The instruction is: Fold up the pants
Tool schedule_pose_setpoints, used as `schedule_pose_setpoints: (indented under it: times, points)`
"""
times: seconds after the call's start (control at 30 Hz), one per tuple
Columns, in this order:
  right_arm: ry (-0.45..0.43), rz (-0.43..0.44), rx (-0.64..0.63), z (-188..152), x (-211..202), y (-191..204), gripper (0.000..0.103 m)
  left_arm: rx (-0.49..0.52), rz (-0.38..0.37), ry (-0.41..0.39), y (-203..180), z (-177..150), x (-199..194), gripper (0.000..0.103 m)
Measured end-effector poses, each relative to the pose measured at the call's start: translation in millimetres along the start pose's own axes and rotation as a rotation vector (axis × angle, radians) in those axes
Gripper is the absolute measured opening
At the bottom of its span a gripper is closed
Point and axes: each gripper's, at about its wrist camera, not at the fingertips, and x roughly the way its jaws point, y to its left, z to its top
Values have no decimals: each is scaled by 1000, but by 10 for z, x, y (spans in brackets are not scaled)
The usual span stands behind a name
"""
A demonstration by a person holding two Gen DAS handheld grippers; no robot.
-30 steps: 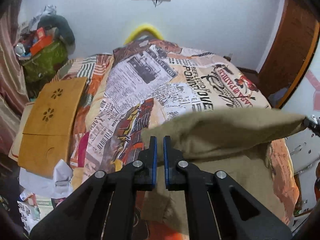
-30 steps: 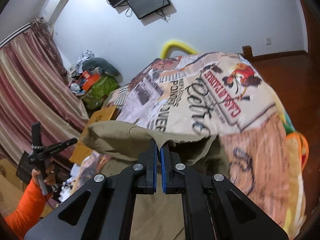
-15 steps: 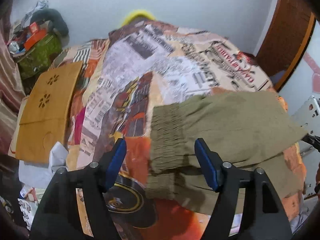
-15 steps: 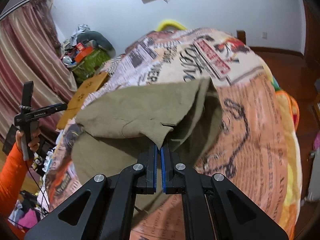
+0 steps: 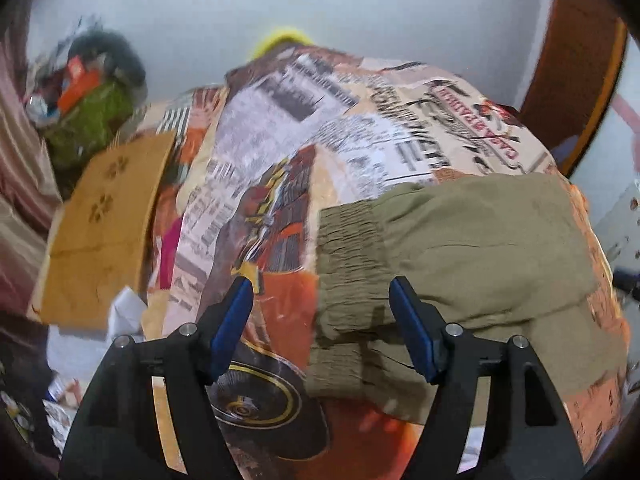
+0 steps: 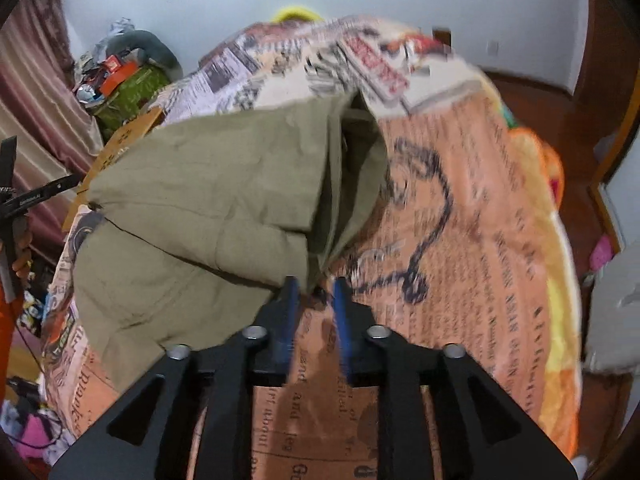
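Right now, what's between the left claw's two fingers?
In the left wrist view, the open left claw has the pants' elastic waistband and the printed bedspread between its fingers.

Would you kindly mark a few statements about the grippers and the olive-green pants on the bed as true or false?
1. The left gripper is open. True.
2. The olive-green pants hang in the air. False: they lie folded on the newspaper-print bedspread.
3. The right gripper clamps the fabric. False: its jaws stand slightly apart, released.
4. The gathered elastic waistband lies between the left gripper's fingers. True.
5. A tan wooden board lies left of the bedspread. True.
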Motion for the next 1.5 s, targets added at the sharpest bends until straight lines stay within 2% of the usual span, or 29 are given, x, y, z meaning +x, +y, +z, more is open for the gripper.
schedule_pose_setpoints:
  times: [0.1,0.13,0.27,0.4,0.53,0.7,0.9,1.13,1.27,1.43,1.47,1.5]
  points:
    - [-76,-10,-93,80,-194,237,43,84,37,-57,-254,-24,-156,70]
    - [-92,-10,-130,107,-250,347,44,125,54,-65,-363,-29,-186,70]
    - [-110,26,-205,194,-284,694,44,238,53,-61,-660,-87,-186,71]
    - [-130,52,-241,190,-195,931,44,329,53,-26,-858,-193,-23,71]
    - [-93,87,-254,233,30,1094,45,354,40,63,-918,-272,239,71]
    - [-38,81,-329,247,278,1339,45,441,68,62,-1005,-363,381,73]
    - [38,70,-433,206,561,1617,45,458,59,38,-1063,-213,496,74]
    - [36,-17,-557,240,693,1839,45,383,-29,26,-976,6,483,74]
    - [27,-48,-552,329,761,1836,44,381,-35,14,-986,52,461,74]
    - [-33,-104,-533,397,782,1762,44,387,-54,18,-997,4,465,74]
    - [-48,-108,-517,414,767,1733,43,388,-60,25,-996,-8,479,74]
    - [-61,-106,-506,428,750,1717,37,389,-65,36,-998,-21,506,74]
